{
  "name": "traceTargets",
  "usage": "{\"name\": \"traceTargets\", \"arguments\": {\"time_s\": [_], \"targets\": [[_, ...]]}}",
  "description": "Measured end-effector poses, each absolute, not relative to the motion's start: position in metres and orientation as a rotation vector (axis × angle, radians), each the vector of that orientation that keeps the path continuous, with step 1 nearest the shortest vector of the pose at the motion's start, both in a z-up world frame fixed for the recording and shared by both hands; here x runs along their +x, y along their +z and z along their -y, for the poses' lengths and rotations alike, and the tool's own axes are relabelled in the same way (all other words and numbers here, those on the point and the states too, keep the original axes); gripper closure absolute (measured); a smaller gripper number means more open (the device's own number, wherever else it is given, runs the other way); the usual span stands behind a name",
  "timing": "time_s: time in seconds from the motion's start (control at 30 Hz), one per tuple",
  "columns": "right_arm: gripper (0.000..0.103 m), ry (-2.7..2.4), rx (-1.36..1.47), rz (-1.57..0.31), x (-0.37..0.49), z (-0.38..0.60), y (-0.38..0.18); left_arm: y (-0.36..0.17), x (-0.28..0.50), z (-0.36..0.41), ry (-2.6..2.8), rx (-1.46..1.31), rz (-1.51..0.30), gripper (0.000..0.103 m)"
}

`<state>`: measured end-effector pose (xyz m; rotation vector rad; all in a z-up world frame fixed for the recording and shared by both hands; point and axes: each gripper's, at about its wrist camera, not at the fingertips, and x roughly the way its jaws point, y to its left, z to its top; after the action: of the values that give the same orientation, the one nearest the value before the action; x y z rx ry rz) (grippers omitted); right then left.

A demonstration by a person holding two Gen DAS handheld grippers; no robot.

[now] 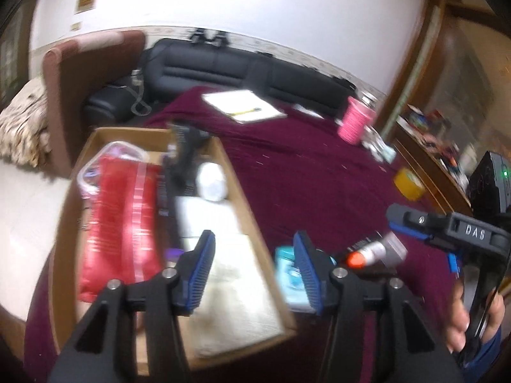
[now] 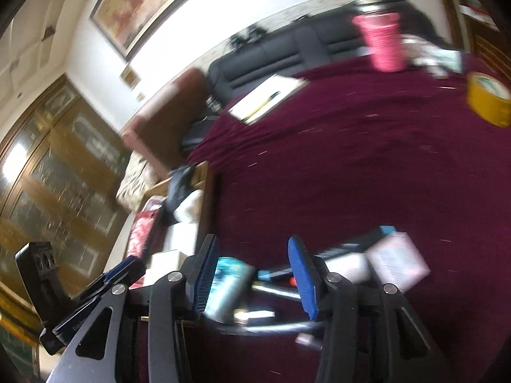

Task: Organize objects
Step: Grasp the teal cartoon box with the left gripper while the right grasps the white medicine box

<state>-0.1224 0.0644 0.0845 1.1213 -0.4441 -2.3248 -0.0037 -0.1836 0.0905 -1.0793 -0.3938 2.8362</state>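
Note:
A cardboard box (image 1: 242, 198) on the maroon cloth holds a red pouch (image 1: 118, 223), a black item, a white roll and a folded white cloth (image 1: 230, 287). My left gripper (image 1: 254, 239) hangs open over the box's right wall, with nothing between its pads. Right of the box lies a pile of small items: a teal packet (image 1: 287, 274), an orange-capped tube (image 1: 364, 255), pens and a pale pink box (image 2: 399, 261). My right gripper (image 2: 253, 242) is open above this pile. The teal packet (image 2: 226, 284) shows behind its left finger, ungripped. Both views are blurred.
A pink cup (image 1: 354, 121), a yellow tape roll (image 1: 408, 183) and a notepad with a pen (image 1: 244, 107) sit farther back on the cloth. A black sofa and a brown armchair stand beyond the table. A hand holds the right gripper (image 1: 415, 223).

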Motion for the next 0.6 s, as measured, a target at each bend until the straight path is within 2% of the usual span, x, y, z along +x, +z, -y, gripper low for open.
{"name": "traceTargets", "arguments": {"time_s": [0.13, 0.3, 0.6], "targets": [[0.048, -2.396, 1.103, 0.517, -0.122, -0.107, 0.076, 0.085, -0.014, 0.151, 2.725, -1.137, 0.377, 0.045], [0.047, -2.393, 1.114, 0.638, -0.134, -0.139, 0.056, 0.068, -0.041, 0.122, 2.613, -1.317, 0.351, 0.045], [0.047, -2.380, 1.078, 0.651, -0.131, -0.149, 0.056, 0.051, -0.071, 0.107, 2.538, -1.553, 0.227, 0.040]]}}
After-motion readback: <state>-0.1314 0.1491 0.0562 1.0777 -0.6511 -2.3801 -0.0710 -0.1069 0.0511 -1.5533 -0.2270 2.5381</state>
